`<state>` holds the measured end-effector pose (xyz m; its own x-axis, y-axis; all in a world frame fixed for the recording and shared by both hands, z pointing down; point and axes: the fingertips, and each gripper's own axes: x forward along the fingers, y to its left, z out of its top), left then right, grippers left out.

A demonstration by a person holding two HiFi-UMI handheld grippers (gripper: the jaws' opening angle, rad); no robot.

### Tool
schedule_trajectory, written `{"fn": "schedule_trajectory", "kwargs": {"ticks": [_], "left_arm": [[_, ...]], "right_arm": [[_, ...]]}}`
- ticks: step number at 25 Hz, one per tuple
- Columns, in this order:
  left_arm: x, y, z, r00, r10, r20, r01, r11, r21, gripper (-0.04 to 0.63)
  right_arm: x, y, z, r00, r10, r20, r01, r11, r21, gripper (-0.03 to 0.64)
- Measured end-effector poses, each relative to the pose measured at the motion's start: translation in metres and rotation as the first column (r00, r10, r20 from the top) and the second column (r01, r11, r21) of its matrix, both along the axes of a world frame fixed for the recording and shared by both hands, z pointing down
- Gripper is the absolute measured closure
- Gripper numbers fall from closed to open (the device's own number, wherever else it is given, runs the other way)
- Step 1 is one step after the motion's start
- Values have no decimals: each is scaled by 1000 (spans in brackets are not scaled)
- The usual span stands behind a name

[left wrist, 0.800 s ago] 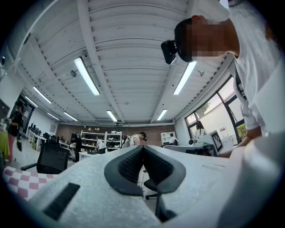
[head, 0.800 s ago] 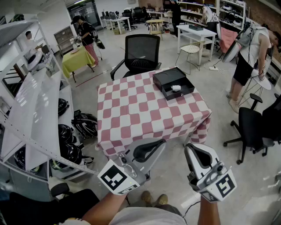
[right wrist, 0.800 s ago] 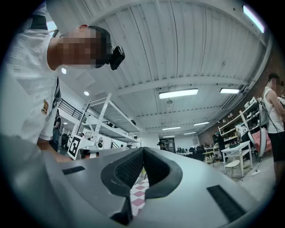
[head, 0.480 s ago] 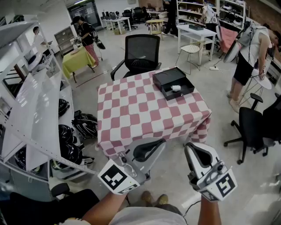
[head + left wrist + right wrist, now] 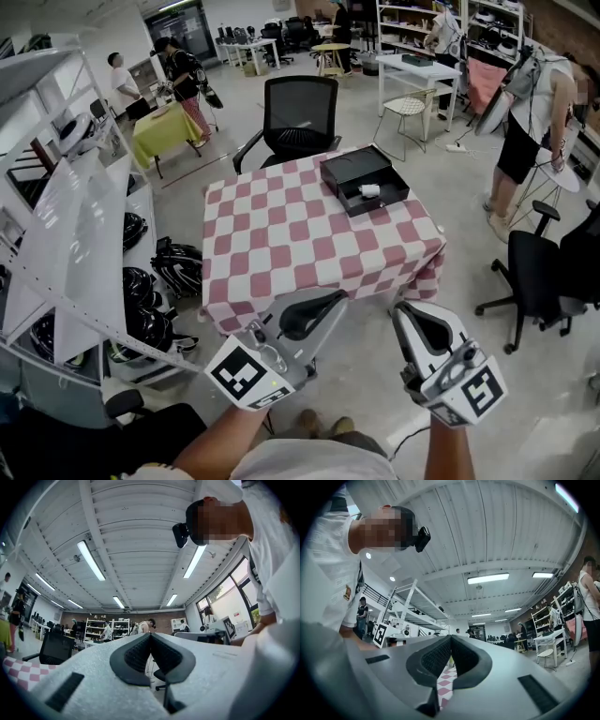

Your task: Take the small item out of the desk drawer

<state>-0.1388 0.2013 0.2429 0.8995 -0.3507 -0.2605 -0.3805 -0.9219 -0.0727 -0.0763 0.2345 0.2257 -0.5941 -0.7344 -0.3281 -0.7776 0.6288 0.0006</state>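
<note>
A black desk drawer unit [image 5: 356,173] stands at the far right corner of a table with a red-and-white checked cloth [image 5: 300,244]. Its drawer is pulled open toward me, and a small white item [image 5: 369,190] lies inside. Both grippers hang well short of the table, over the floor. In the head view, my left gripper [image 5: 328,303] is at lower centre and my right gripper [image 5: 406,314] at lower right. In the left gripper view, the left gripper [image 5: 150,635] has its dark pads pressed together and empty. The right gripper [image 5: 451,638] looks the same in its own view.
A black office chair [image 5: 300,112] stands behind the table and another [image 5: 544,272] to its right. White shelving [image 5: 66,234] runs along the left, with dark helmets [image 5: 178,264] on the floor beside it. People stand at the right [image 5: 534,103] and by a yellow table [image 5: 164,127].
The table and drawer unit have slid slightly left in the head view. A person in white has come into view at the back left. Both grippers have hardly moved.
</note>
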Motion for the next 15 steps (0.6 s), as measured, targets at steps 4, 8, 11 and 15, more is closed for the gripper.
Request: {"fn": "schedule_trajectory", "kwargs": {"ticks": [4,8,11,15], "left_arm": [[10,0,1,1000,-14,8,14,1000,-8,581],[23,1,0,1000,-28,3,28,1000,10,581],[28,0,0,999,-37,6,37,999,12,581],[34,0,-1,999,-42,12,42,999,9,581]], "right_arm": [[17,1,7,1000,3,-13,-3,1000,-10,604],[32,2,10,1000,-7,-17,7,1000,-1,604],[34,4,3,1000,-27,0,27,1000,12,606],[47,2,11,1000,-14,-26,14,1000,-2,605]]}}
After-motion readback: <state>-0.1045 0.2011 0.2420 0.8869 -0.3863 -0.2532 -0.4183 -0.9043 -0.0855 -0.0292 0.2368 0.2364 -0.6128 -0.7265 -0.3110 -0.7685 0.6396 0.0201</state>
